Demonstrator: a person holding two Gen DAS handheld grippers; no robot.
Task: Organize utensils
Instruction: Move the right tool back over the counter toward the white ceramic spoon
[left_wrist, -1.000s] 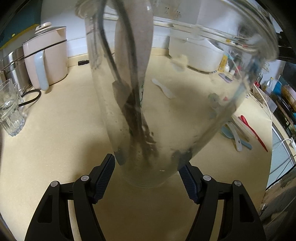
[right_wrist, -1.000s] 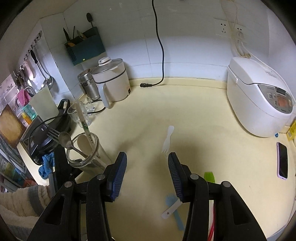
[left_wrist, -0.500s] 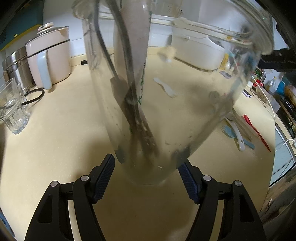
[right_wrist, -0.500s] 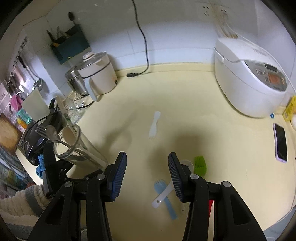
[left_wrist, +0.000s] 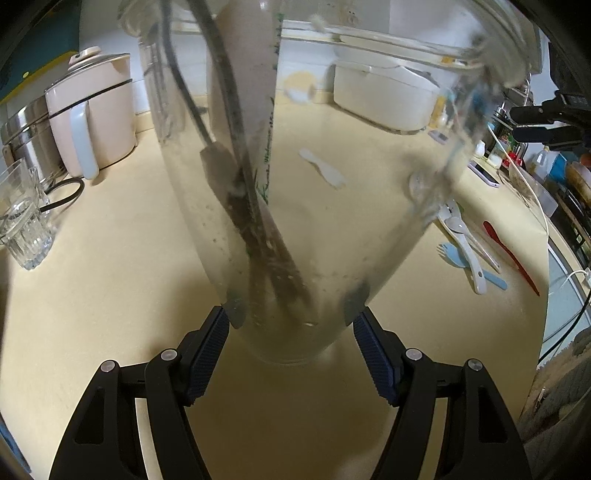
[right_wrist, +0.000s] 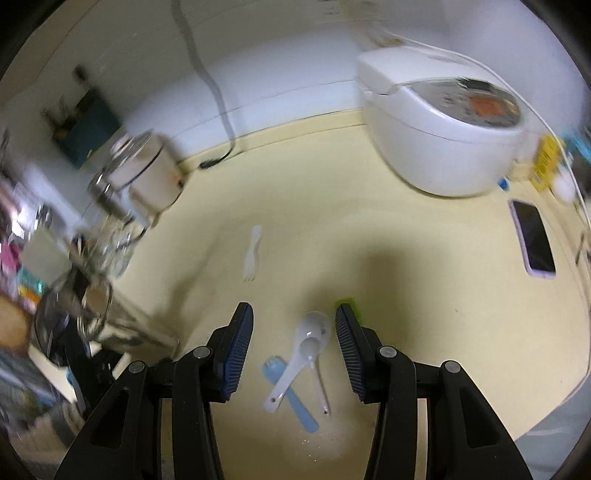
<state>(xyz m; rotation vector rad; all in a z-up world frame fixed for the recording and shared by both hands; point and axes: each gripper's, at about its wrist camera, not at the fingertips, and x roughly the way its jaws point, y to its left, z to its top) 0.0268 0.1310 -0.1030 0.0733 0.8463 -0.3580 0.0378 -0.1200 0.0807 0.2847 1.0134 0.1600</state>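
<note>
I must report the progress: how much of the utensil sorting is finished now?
Done: several utensils stand in the glass jar. In hand: the left gripper grips the jar; the right gripper, open, hovers over the white spoon. Left: blue fork, white fork, red spatula.

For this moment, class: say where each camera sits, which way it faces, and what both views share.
Left wrist: on the left gripper, looking down along fingers clamped on the glass jar; only the fingers show.
Right wrist: on the right gripper, tilted down over the white spoon; its open fingers show.
Shared: the counter, rice cooker, white fork, blue fork.
</note>
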